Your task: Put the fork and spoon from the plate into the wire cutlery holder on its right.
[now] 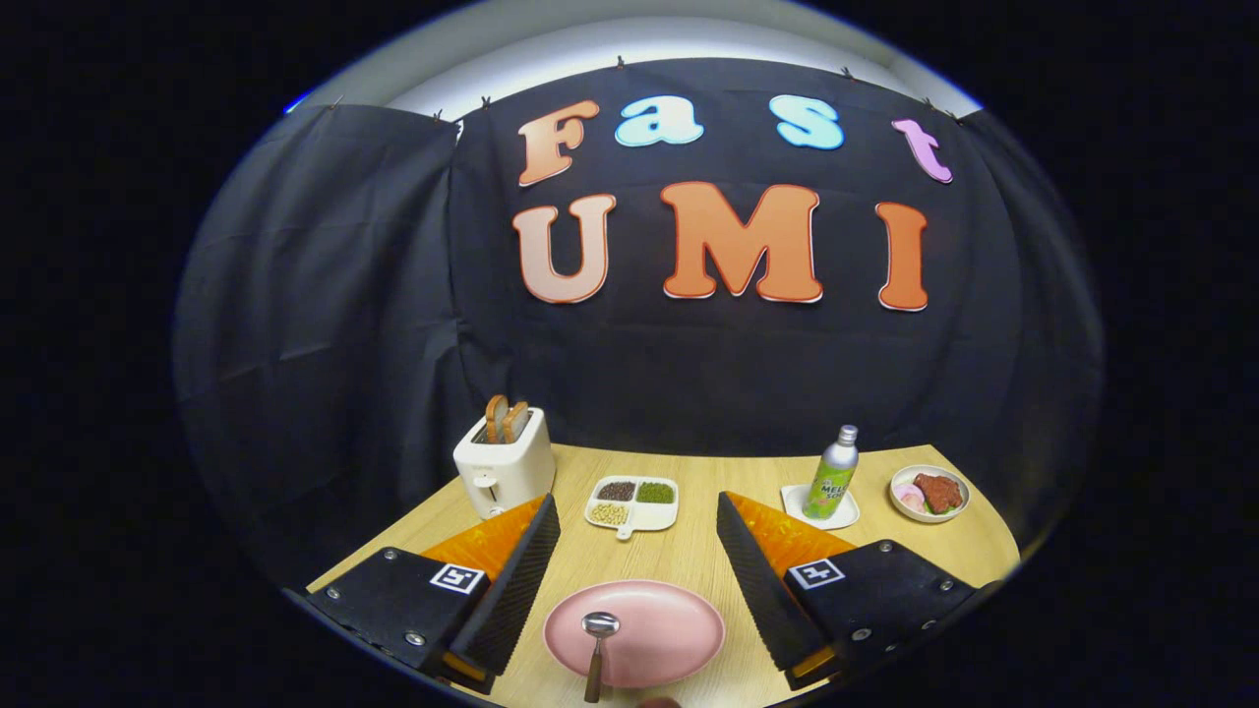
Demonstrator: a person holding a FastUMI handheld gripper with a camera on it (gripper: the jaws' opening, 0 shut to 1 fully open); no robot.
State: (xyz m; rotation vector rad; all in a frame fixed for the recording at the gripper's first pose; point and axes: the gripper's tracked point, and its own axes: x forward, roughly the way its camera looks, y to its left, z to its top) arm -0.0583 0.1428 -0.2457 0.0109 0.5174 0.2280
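The gripper (637, 580) hangs above the near side of the wooden bench (689, 560), and its jaws stand wide apart with nothing between the pads. Directly below the gap lies the pink plate (669, 629). On the plate I can see the spoon (597, 649): its metal bowl rests on the plate's left part and its brown handle runs toward the near edge of the bench, over the rim. A fork I cannot find on the plate, and the wire cutlery holder is not something I can point at either; the right finger (767, 580) covers the part of the bench just right of the plate, so what stands there I cannot tell.

Farther back there is a white toaster (504, 464) with two slices of bread (506, 420) standing in it, a small divided tray (631, 501) with beans or seeds in three compartments, a green bottle (832, 474) on a white coaster, and a bowl (929, 494) with food in it at the far right.

In my judgement the task is at an early or middle stage. The spoon is surely not yet moved, so at least this one piece is left. Whether the fork is already placed I cannot decide. The next work seems to be lowering the open jaws to the spoon's handle.
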